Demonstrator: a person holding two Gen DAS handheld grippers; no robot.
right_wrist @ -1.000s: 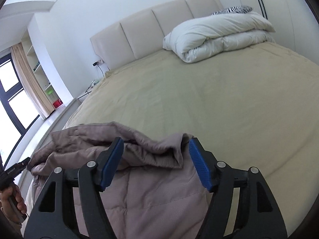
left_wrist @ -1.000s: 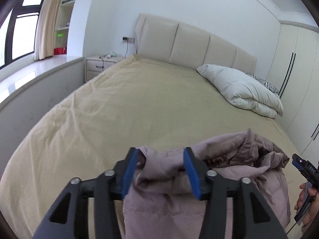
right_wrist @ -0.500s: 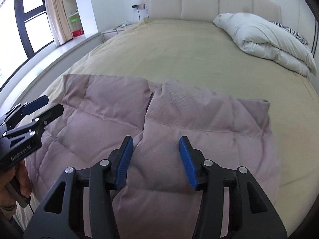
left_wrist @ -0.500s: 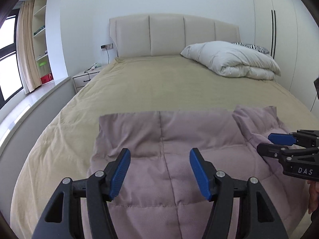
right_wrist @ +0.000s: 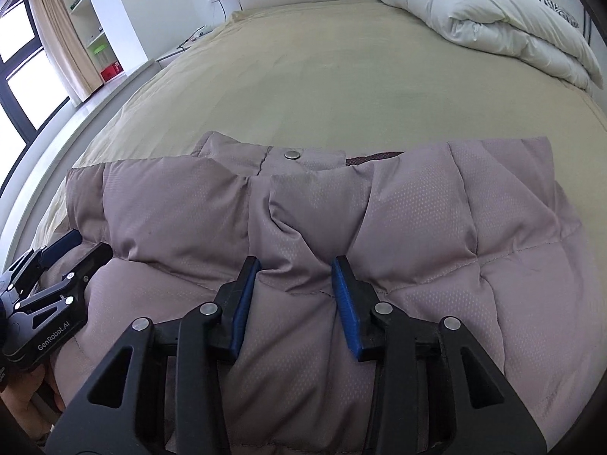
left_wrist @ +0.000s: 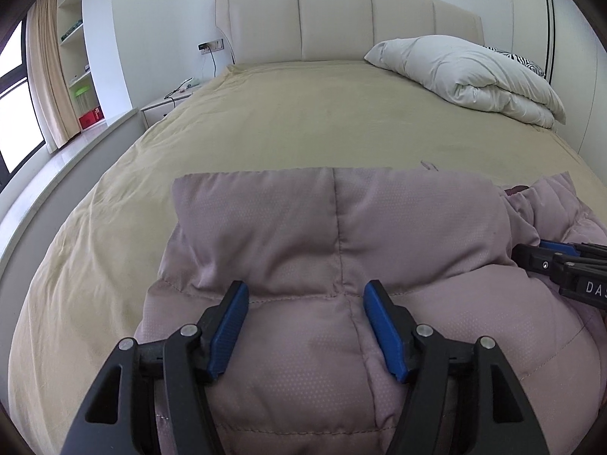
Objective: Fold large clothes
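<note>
Beige bed (left_wrist: 303, 121), mauve puffer jacket (left_wrist: 341, 227) spread. Left tool (left_wrist: 305, 326) released, widening, over fabric. Right tool (right_wrist: 296, 295) at 3 o'clock, narrowing, pinching fabric ridge; grip looks partial. Pinch deep, fold evenly.

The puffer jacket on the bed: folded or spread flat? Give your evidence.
Folded, loosely. The jacket has its upper part doubled over towards the grippers, puffy rather than flat, on the bed.

A bed (left_wrist: 303, 121) with a tan cover carries a mauve jacket (left_wrist: 341, 227) at its foot edge and a folded white duvet (left_wrist: 466, 72) in its far right corner.
</note>
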